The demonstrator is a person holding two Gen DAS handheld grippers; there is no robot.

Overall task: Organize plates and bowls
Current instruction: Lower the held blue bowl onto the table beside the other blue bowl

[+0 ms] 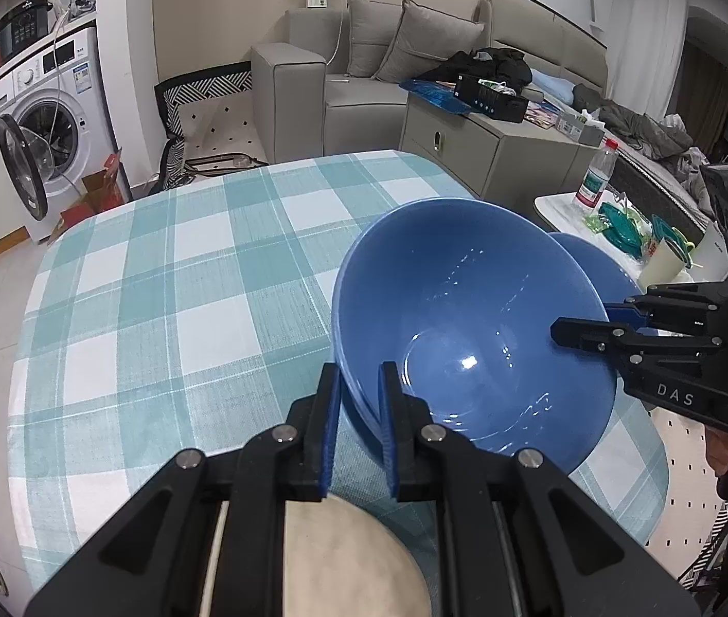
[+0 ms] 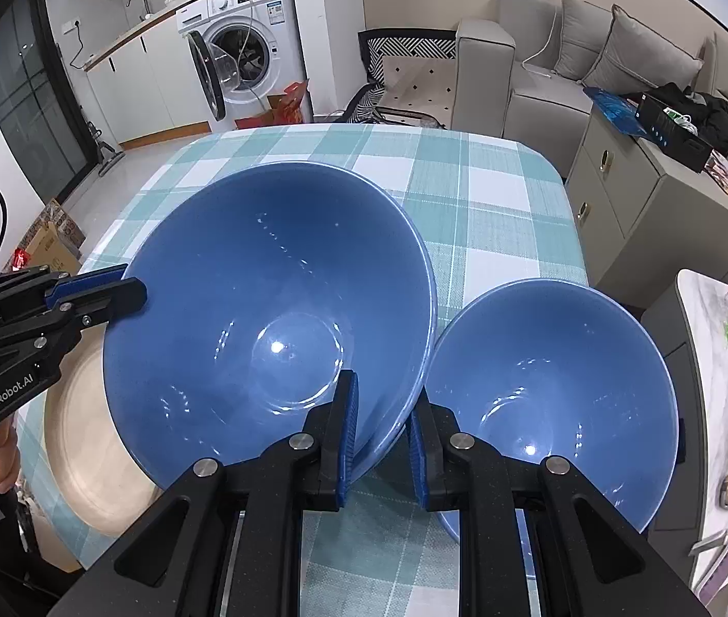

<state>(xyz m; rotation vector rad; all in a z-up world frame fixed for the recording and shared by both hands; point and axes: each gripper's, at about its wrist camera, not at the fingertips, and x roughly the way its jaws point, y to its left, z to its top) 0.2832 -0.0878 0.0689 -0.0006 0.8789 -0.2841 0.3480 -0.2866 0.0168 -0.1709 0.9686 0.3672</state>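
Observation:
A large blue bowl (image 1: pixel 466 319) (image 2: pixel 271 298) hangs tilted between both grippers over the checked tablecloth (image 1: pixel 183 283). My left gripper (image 1: pixel 358 375) (image 2: pixel 129 285) is shut on the bowl's near-left rim. My right gripper (image 2: pixel 383 391) (image 1: pixel 587 316) is shut on the opposite rim, one finger inside the bowl and one outside. A smaller blue bowl (image 2: pixel 554 375) (image 1: pixel 605 267) sits on the table just right of the large one. A beige plate (image 2: pixel 86 437) (image 1: pixel 353 555) lies under the left gripper, partly hidden by the large bowl.
A small white side table (image 1: pixel 559 205) at the right holds a water bottle (image 1: pixel 595 175), a cup and teal items. A grey cabinet (image 2: pixel 636 205) stands beyond the table's right edge. A sofa and a washing machine (image 2: pixel 245 51) stand farther back.

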